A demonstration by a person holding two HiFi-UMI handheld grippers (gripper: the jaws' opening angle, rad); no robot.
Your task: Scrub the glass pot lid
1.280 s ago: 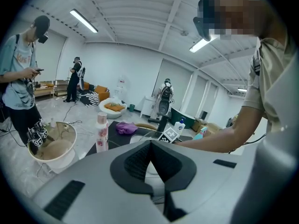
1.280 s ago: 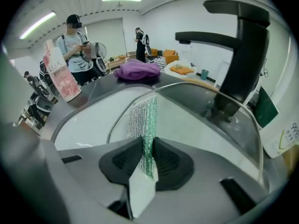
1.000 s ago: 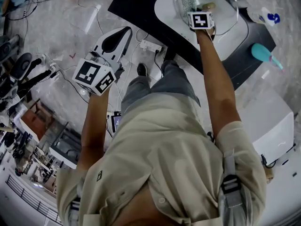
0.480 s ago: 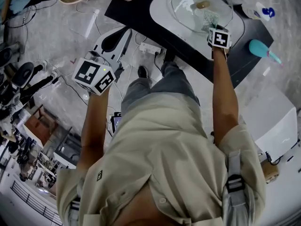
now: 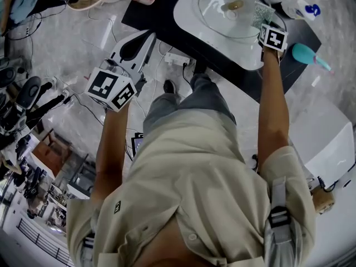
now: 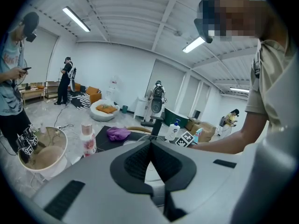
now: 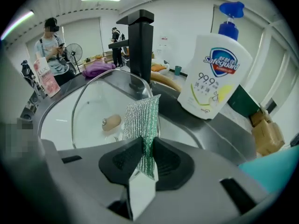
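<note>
Glass pot lid [image 5: 222,20]: lies inside white sink basin [image 5: 186,13] at 12 o'clock of head view, brown knob [image 5: 233,5] near centre; sits on black counter [image 5: 147,10]. Right gripper [image 5: 265,26]: reaches over basin rim at 1 o'clock, at right edge of lid; clamps both jaws tight on green-silver scouring pad [image 7: 142,118]. Holds pad upright, upper part projecting past jaw pads toward lid rim. Cannot confirm contact between pad and lid. Left gripper [image 5: 139,46]: hangs at 10 o'clock, off the counter and above the floor, well apart from basin; shows jaw pads pressed together with nothing between them. Black faucet [image 7: 140,45]: stands at 12 o'clock of right gripper view, behind lid. White soap bottle [image 7: 212,78] with blue pump: stands at 1 o'clock of the same view, just beside basin. Teal item [image 5: 308,56]: lies on counter at 2 o'clock of head view, near right gripper.
</note>
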